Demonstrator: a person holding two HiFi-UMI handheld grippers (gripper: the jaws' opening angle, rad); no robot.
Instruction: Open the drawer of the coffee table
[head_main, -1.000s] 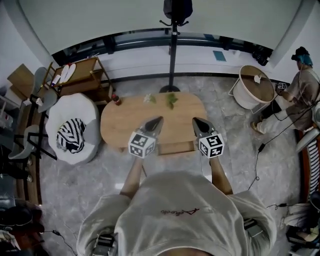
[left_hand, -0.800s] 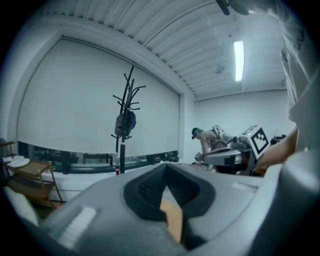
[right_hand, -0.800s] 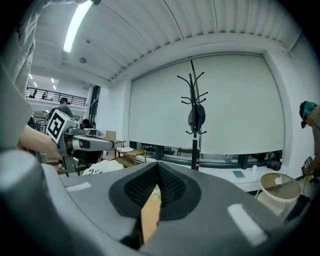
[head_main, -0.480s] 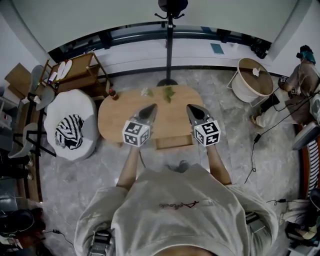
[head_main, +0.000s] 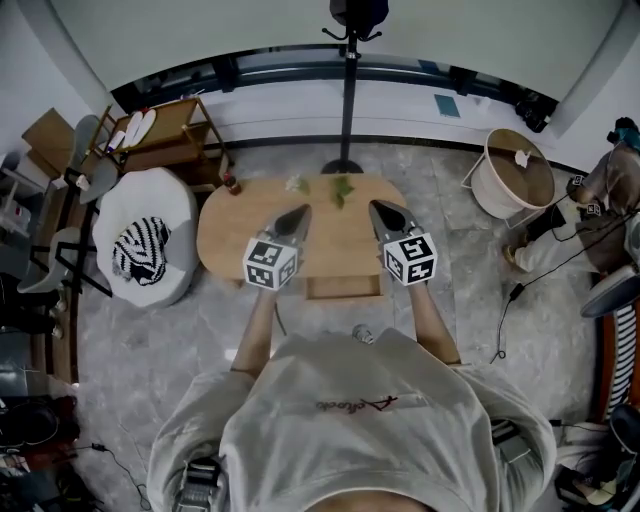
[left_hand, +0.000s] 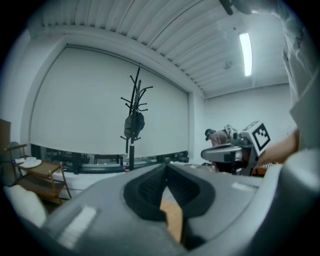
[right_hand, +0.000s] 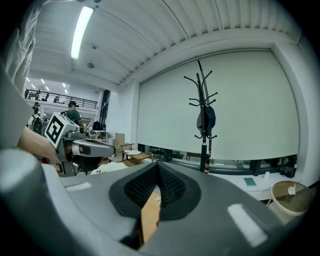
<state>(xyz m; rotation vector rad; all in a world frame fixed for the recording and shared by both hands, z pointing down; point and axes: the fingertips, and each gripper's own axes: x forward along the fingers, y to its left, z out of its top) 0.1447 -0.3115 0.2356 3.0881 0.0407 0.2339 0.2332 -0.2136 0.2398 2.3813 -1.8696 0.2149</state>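
Logging one drawer (head_main: 343, 288), jutting from the table (head_main: 230, 235) at its near edge: opened, we judge (little left to do). Our left claw (head_main: 301, 211) and right claw (head_main: 375, 206): both pressed together, empty, held above the tabletop.

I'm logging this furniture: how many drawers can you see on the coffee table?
1. The drawer sticks out of the coffee table's near edge, at its middle. Drawers on other sides could be hidden under the top.

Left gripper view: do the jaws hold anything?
No, the left gripper has its jaws shut together with nothing between them; only the wooden table shows below.
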